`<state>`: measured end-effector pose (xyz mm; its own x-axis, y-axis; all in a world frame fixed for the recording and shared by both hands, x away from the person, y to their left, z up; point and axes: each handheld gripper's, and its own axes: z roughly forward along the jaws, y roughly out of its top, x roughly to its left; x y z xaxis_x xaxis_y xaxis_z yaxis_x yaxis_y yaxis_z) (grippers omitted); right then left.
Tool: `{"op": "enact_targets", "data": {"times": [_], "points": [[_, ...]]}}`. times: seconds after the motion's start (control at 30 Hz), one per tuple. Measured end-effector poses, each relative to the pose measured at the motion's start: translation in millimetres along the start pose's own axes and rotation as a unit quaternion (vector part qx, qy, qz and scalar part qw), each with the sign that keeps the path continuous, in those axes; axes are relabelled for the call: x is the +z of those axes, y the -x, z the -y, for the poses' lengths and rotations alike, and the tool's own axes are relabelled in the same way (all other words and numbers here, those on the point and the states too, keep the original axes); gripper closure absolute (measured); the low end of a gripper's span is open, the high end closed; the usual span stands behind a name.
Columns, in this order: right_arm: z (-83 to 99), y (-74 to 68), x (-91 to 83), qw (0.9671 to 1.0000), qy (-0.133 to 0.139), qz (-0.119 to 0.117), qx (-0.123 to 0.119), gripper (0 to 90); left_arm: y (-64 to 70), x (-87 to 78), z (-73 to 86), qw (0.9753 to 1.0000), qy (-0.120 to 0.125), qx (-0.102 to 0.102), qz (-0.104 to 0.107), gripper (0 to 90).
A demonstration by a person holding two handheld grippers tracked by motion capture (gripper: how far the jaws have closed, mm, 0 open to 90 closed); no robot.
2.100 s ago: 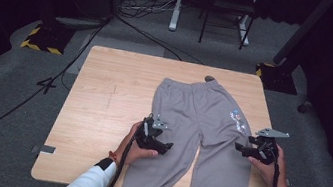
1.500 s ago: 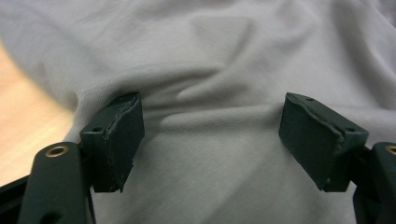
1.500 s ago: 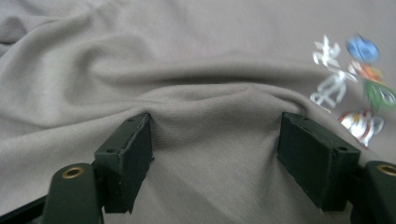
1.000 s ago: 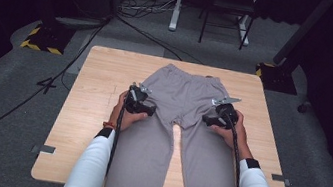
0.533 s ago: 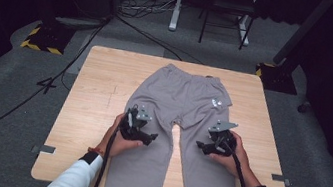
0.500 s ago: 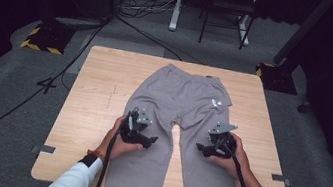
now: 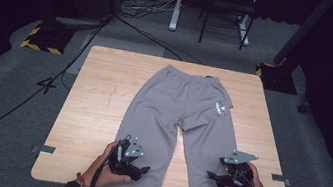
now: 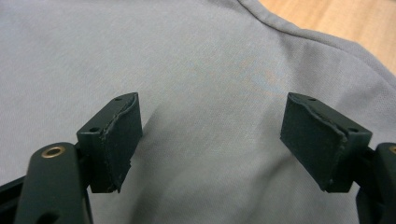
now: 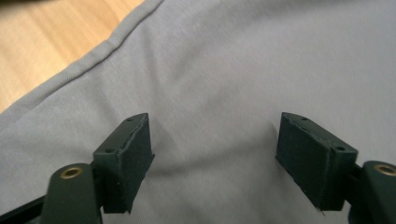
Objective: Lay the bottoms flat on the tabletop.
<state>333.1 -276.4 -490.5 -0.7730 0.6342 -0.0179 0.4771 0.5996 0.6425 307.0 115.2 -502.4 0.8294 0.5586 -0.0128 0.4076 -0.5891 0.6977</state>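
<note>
Lying flat on the table (image 7: 103,93) are the grey pants (image 7: 185,122), with the waist at the far end and the legs hanging a little over the near edge. In the high view, the left gripper (image 7: 135,167) is sitting over the lower left leg, and the right gripper (image 7: 214,176) is sitting over the lower right leg. Half a second ago both grippers were higher up the legs; now they are sitting closer to the near edge. The pants are lying in the same spot as before.

In the left gripper view, the left gripper (image 8: 210,140) is holding its jaws wide apart, with smooth grey cloth between them and nothing pinched. A bit of table (image 8: 336,18) is peeking out at the top right.

In the right gripper view, the right gripper (image 9: 212,151) is holding its jaws wide apart too, just above the cloth. The pants (image 9: 233,70) edge is running past bare wood (image 9: 46,42) at the top left.
</note>
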Motion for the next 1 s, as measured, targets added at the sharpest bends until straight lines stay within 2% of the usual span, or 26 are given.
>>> {"op": "enact_targets", "data": {"times": [0.1, 0.2, 0.33, 0.37, 0.43, 0.47, 0.5, 0.57, 0.63, 0.7, 0.73, 0.77, 0.8, 0.9, 0.93, 1.0], "points": [[13.8, -2.7, -12.0, 1.0000, -0.002, -0.002, 0.000, 25.3, 6.2, -7.8, 7.8, 1.0000, -0.002, 0.006, 0.007, 20.9], [24.7, -7.1, -24.1, 0.9998, -0.017, -0.010, -0.008, 25.3, 13.8, -16.1, 13.4, 0.9997, -0.013, 0.015, 0.016, 21.0], [33.7, -15.9, -39.2, 0.9977, -0.055, -0.026, -0.028, 27.8, 22.8, -25.1, 19.6, 0.9995, -0.018, 0.007, 0.023, 21.2], [35.1, -18.6, -42.6, 0.9966, -0.064, -0.033, -0.041, 31.3, 23.7, -26.5, 20.2, 0.9994, -0.020, 0.006, 0.028, 21.1], [36.2, -23.3, -49.2, 0.9941, -0.080, -0.045, -0.058, 41.1, 25.9, -29.1, 19.5, 0.9996, -0.016, 0.008, 0.023, 19.5], [35.4, -24.3, -51.4, 0.9929, -0.084, -0.051, -0.066, 40.9, 25.7, -30.3, 18.1, 0.9997, -0.012, 0.009, 0.021, 19.0], [33.4, -24.2, -52.9, 0.9936, -0.075, -0.048, -0.069, 38.2, 23.7, -31.0, 16.1, 0.9997, -0.006, 0.010, 0.020, 18.8], [25.0, -16.3, -54.3, 0.9973, -0.043, -0.034, -0.050, 34.7, 16.1, -28.2, 10.9, 0.9999, 0.000, 0.009, 0.011, 17.9], [14.4, -1.0, -51.3, 0.9996, -0.013, -0.012, -0.022, 32.1, 5.3, -20.8, 3.5, 1.0000, -0.005, 0.002, -0.006, 17.7], [5.1, 18.0, -43.2, 0.9997, 0.007, 0.023, 0.002, 30.4, -7.4, -12.9, -4.2, 0.9999, 0.000, -0.006, -0.012, 18.1], [1.7, 27.5, -37.8, 0.9993, 0.011, 0.035, 0.013, 31.3, -13.1, -8.7, -8.1, 0.9998, -0.004, 0.000, -0.021, 18.6], [-0.7, 36.3, -32.1, 0.9986, 0.009, 0.048, 0.018, 30.9, -18.5, -4.2, -11.6, 0.9995, -0.006, 0.000, -0.030, 18.0], [-1.7, 43.9, -26.5, 0.9980, 0.009, 0.058, 0.024, 30.9, -24.5, -0.5, -14.7, 0.9995, -0.007, -0.007, -0.031, 18.2], [0.6, 58.9, -13.9, 0.9974, -0.003, 0.060, 0.040, 30.9, -38.6, 9.5, -20.8, 0.9991, -0.015, -0.008, -0.039, 18.4], [3.7, 62.4, -10.1, 0.9970, -0.009, 0.062, 0.044, 30.7, -42.6, 12.5, -21.5, 0.9992, -0.018, -0.012, -0.034, 18.5], [9.9, 65.2, -9.7, 0.9971, -0.005, 0.049, 0.058, 29.3, -47.5, 15.8, -21.8, 0.9993, -0.018, -0.020, -0.025, 17.3]]}}
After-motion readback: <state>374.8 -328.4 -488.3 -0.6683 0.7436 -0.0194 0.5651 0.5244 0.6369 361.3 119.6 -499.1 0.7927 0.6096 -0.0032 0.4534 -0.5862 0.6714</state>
